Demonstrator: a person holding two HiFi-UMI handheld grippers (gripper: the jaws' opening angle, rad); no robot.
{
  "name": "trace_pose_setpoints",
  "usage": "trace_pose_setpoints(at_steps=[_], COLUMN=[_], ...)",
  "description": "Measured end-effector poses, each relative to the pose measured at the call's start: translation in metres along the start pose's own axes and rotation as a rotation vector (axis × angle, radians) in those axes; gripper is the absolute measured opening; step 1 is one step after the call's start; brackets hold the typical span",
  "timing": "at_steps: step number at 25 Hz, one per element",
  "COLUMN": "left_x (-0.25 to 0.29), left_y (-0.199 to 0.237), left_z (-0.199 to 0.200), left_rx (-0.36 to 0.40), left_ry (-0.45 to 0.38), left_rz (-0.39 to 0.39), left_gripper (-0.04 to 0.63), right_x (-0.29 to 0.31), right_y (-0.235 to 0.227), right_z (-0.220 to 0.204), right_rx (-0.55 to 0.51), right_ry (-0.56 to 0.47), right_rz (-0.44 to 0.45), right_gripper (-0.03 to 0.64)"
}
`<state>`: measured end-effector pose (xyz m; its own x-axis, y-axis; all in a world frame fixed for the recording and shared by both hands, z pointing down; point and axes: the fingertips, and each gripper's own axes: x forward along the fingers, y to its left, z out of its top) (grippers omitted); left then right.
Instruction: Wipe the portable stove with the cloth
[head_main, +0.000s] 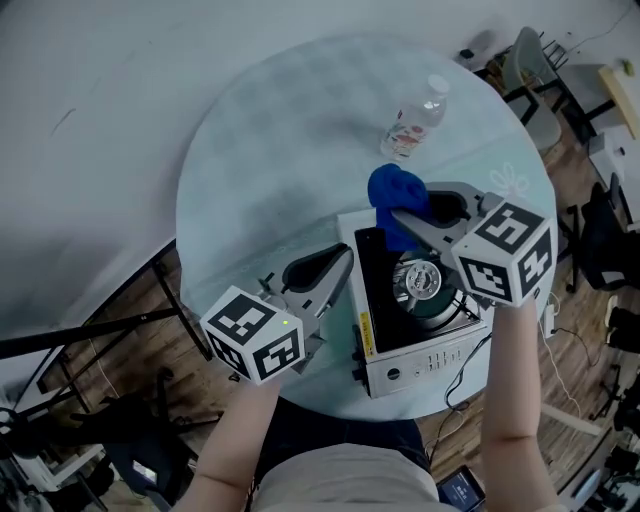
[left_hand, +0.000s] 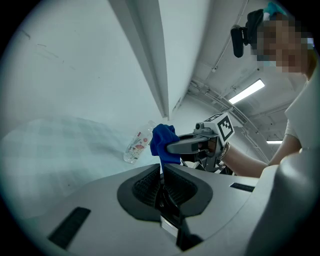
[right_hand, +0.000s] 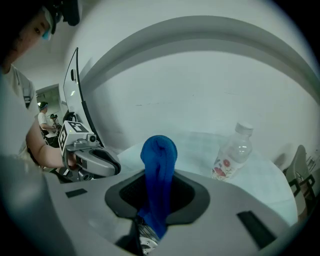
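The portable stove (head_main: 425, 352), white with a black top and a metal burner (head_main: 421, 280), stands at the near edge of the round glass table (head_main: 265, 180). My right gripper (head_main: 392, 216) is above the stove's back edge, shut on a blue cloth (head_main: 397, 190) that bunches past the jaw tips (right_hand: 159, 155). The cloth (left_hand: 162, 141) also shows in the left gripper view, with the right gripper (left_hand: 175, 147) behind it. My left gripper (head_main: 343, 260) is at the stove's left side, its jaws together with nothing between them (left_hand: 162, 172).
A clear plastic water bottle (head_main: 413, 122) lies on the table beyond the stove. Chairs and desks (head_main: 540, 80) stand at the far right, on a wood floor. A cable (head_main: 462, 375) runs off the stove's front right corner.
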<state>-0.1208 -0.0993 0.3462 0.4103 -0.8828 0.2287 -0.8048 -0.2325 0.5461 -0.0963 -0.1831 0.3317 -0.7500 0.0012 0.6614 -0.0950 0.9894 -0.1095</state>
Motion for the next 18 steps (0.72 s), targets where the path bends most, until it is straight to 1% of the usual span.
trace_pose_setpoints(at_steps=[8, 12, 18], left_x=[-0.002, -0.010, -0.015], left_y=[0.020, 0.033, 0.049], left_z=[-0.002, -0.004, -0.009], left_rx=[-0.039, -0.072, -0.099], left_ry=[-0.036, -0.059, -0.072], left_rz=[0.048, 0.086, 0.126], left_gripper=[0.038, 0.038, 0.038], right_x=[0.040, 0.062, 0.089], right_y=[0.005, 0.012, 0.014], right_z=[0.015, 0.017, 0.006], right_rx=[-0.056, -0.147, -0.263], right_ry=[0.007, 0.000, 0.115], right_rz=[0.100, 0.193, 0.307], right_gripper=[0.101, 0.101, 0.100])
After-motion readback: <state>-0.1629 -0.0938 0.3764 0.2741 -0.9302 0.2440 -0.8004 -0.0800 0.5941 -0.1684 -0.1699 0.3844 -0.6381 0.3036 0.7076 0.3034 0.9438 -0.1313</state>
